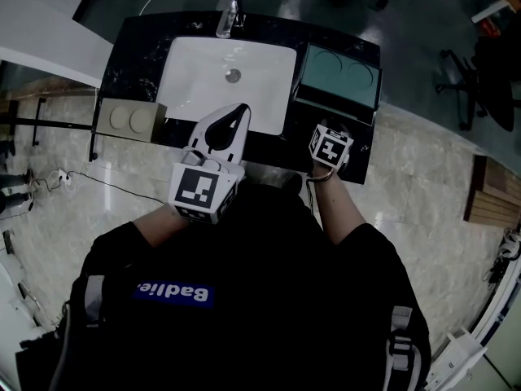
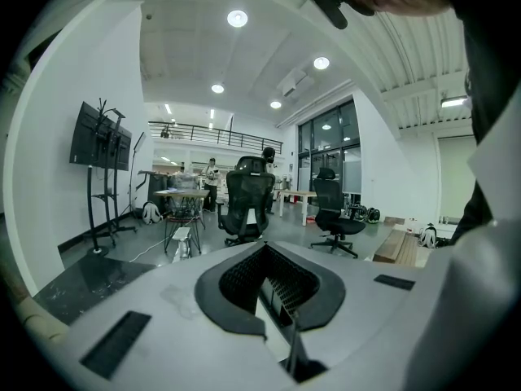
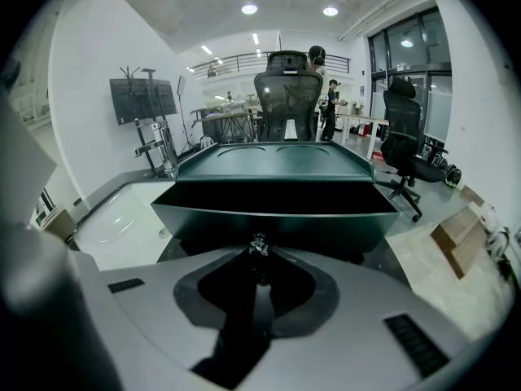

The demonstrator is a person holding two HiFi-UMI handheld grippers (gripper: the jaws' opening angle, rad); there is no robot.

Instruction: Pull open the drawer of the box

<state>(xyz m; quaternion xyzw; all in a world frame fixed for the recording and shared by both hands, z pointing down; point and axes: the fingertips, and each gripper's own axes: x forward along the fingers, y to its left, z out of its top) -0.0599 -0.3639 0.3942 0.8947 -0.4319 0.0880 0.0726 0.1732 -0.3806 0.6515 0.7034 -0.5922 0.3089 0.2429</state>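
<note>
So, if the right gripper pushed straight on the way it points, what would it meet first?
The small knob on the green box's drawer front; the right gripper looks shut on it.

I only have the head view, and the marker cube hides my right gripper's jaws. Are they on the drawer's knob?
Observer: Yes. In the right gripper view, the right gripper is closed on the small knob of the drawer front.
Operator: How does the drawer look from the front?
Observer: It stands out of the box. Its dark inside shows above the drawer front, below the box top. I can't tell what's inside.
Operator: And my left gripper?
Observer: The left gripper faces out into the room toward office chairs, jaws together, holding nothing.
</note>
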